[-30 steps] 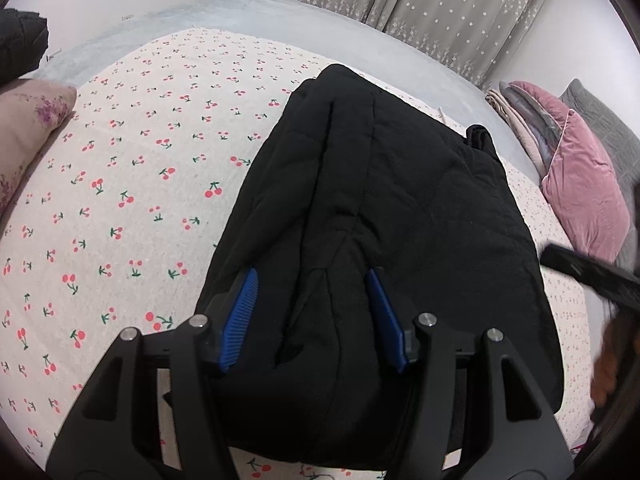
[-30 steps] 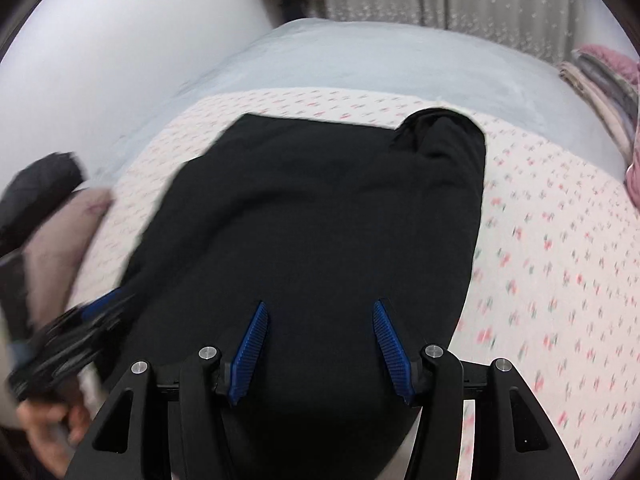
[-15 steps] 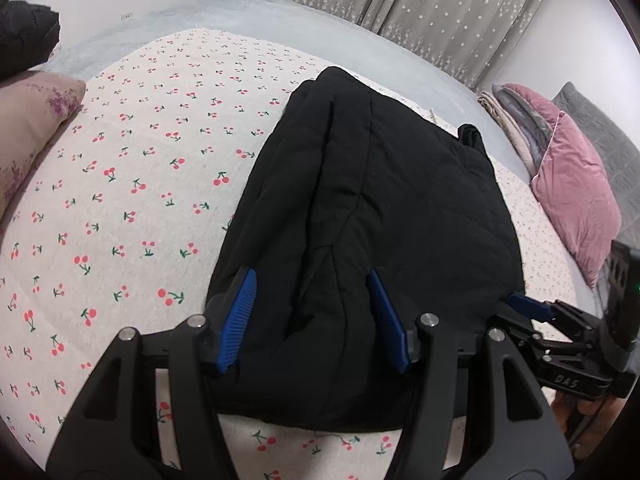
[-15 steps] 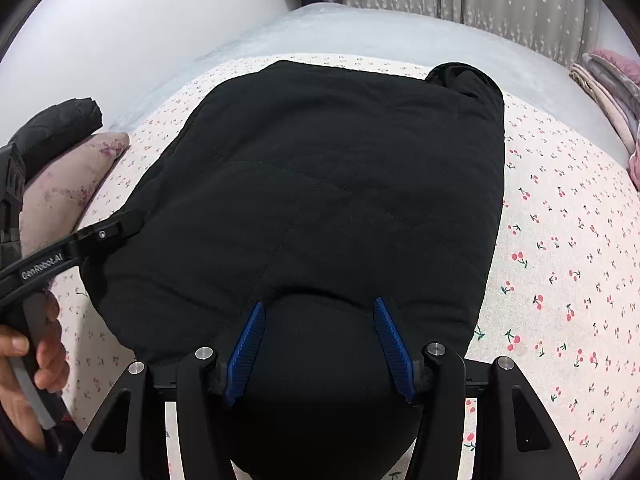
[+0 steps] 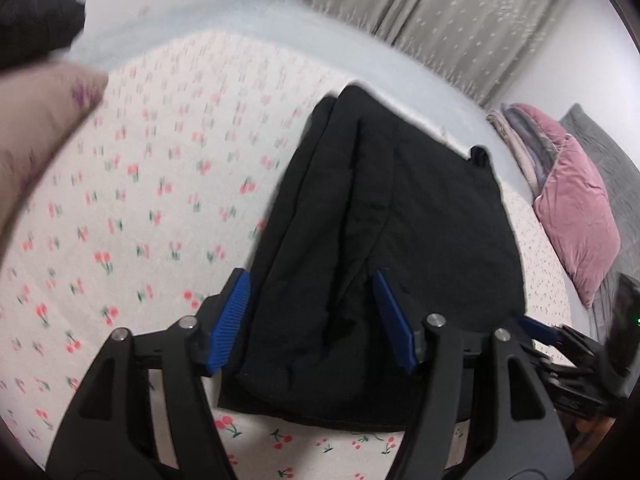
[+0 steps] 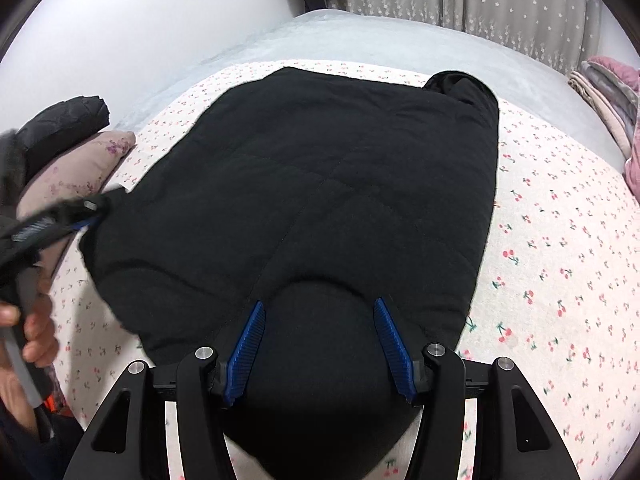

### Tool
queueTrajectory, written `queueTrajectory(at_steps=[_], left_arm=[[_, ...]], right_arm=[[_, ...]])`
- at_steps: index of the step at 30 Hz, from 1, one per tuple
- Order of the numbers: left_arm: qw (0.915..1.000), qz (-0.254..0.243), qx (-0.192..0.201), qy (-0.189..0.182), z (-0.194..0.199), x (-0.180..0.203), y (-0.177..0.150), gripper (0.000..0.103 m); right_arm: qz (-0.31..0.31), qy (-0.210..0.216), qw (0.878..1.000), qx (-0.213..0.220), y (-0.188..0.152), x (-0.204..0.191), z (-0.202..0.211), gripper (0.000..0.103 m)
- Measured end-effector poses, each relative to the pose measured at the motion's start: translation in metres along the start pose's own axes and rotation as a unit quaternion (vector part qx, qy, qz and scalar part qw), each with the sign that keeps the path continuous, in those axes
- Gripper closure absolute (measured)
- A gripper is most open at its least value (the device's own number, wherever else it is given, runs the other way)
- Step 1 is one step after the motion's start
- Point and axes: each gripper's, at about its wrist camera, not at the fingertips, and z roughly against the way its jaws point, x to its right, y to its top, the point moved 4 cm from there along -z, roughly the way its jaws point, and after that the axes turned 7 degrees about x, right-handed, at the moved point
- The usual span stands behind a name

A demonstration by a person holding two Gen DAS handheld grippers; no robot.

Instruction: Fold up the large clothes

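A black quilted jacket (image 5: 400, 220) (image 6: 320, 184) lies folded on the cherry-print sheet (image 5: 160, 208). My left gripper (image 5: 309, 276) stands over its near left corner. Its jaws are opening, a ridge of the fabric lies between them, and the pads do not press on it. My right gripper (image 6: 319, 302) is at the jacket's near edge. A rounded bulge of black fabric fills the gap between its blue pads (image 6: 248, 336), which close on it. The left view catches the right gripper (image 5: 560, 344) at its lower right. The right view has the left gripper (image 6: 60, 220) blurred at its left, held by a hand (image 6: 36, 328).
A pink velvet pillow (image 5: 576, 216) and folded bedding lie to the right. A floral pillow (image 6: 76, 168) with a black bundle (image 6: 68, 124) on it lies to the left. Beyond the sheet is a pale blue blanket (image 6: 360, 40), then curtains.
The left jaws have spread wider around the jacket's corner. The right gripper has come down with the jacket's near edge, and the jacket now lies flat and still.
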Motion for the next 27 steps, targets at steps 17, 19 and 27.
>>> queueTrajectory(at_steps=[17, 19, 27], left_arm=[[0.9881, 0.113, -0.061, -0.085, -0.020, -0.032, -0.007, 0.017], [0.9851, 0.126, -0.068, -0.095, -0.020, -0.033, -0.008, 0.017], [0.9853, 0.114, -0.070, -0.107, -0.020, -0.024, -0.008, 0.016]], right_arm=[[-0.322, 0.138, 0.937, -0.007, -0.045, 0.096, 0.020, 0.027], [-0.326, 0.146, 0.934, -0.005, -0.044, 0.098, 0.015, 0.027], [-0.343, 0.157, 0.926, 0.007, -0.036, 0.099, -0.004, 0.020]])
